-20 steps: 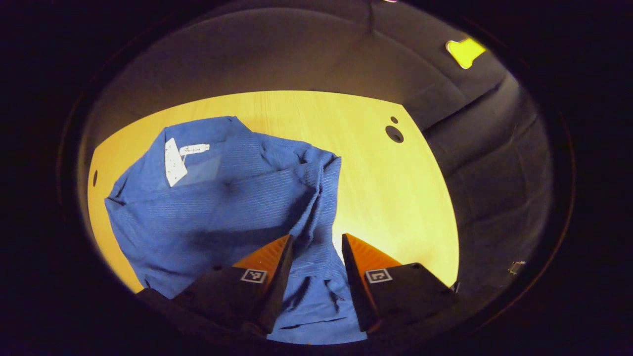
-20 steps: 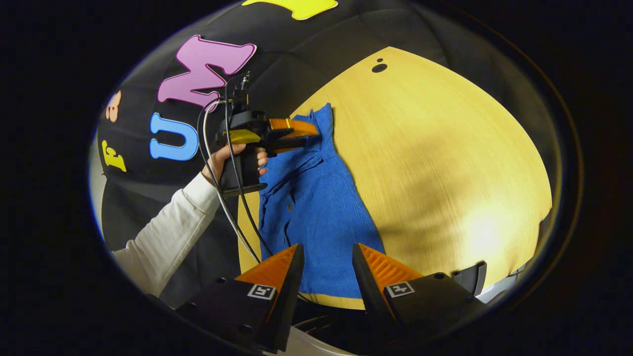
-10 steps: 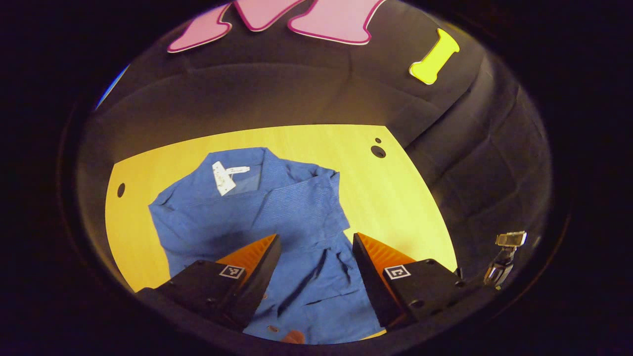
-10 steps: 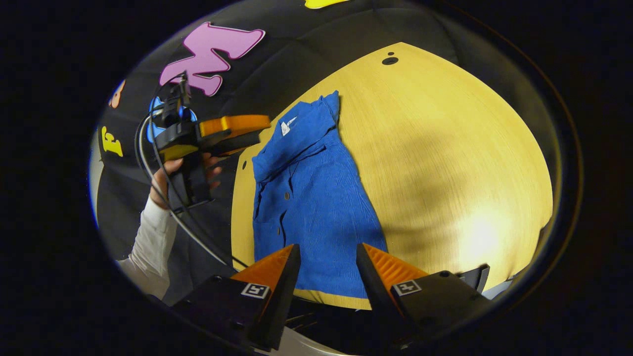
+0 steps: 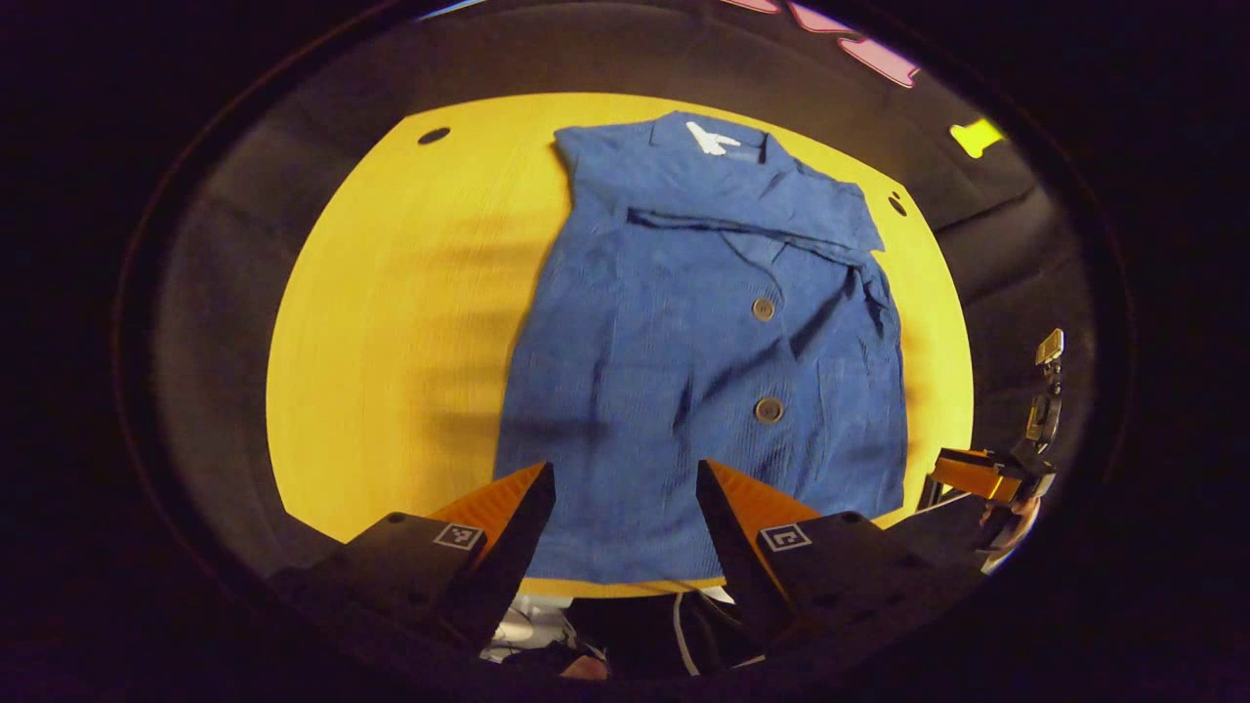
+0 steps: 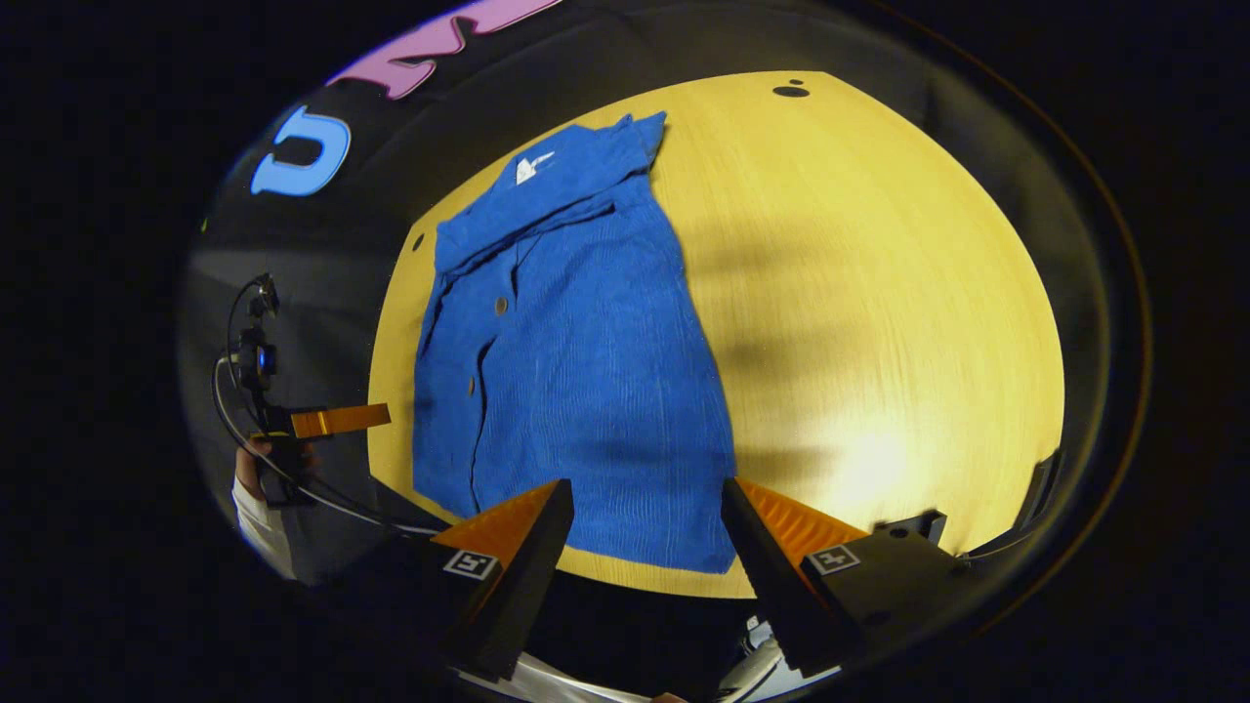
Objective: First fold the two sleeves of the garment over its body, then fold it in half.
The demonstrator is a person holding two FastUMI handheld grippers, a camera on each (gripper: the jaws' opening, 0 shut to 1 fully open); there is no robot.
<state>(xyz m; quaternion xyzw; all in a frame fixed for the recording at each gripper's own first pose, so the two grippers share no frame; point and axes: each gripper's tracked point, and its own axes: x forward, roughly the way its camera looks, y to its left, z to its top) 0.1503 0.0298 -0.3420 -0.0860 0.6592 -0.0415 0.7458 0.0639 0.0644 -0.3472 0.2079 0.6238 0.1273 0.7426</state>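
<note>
- Now the blue garment (image 5: pixel 703 351) lies flat on the worktop (image 5: pixel 391 322), collar at 12 o'clock, hem at 6 o'clock.
- Left gripper (image 5: pixel 625 498) and right gripper (image 6: pixel 645 513) hover by the hem, jaws parted wide, holding nothing.
- Light, limp cloth, likely to slump; pinching both hem corners seems best.

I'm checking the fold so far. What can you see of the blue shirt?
The blue shirt is finely ribbed fabric lying flat on the yellow wooden table, collar at the far end with a white tag inside it. Two buttons run down the front. Both sleeves look folded over the body; the hem lies near the table's near edge. Neither gripper touches it.
</note>
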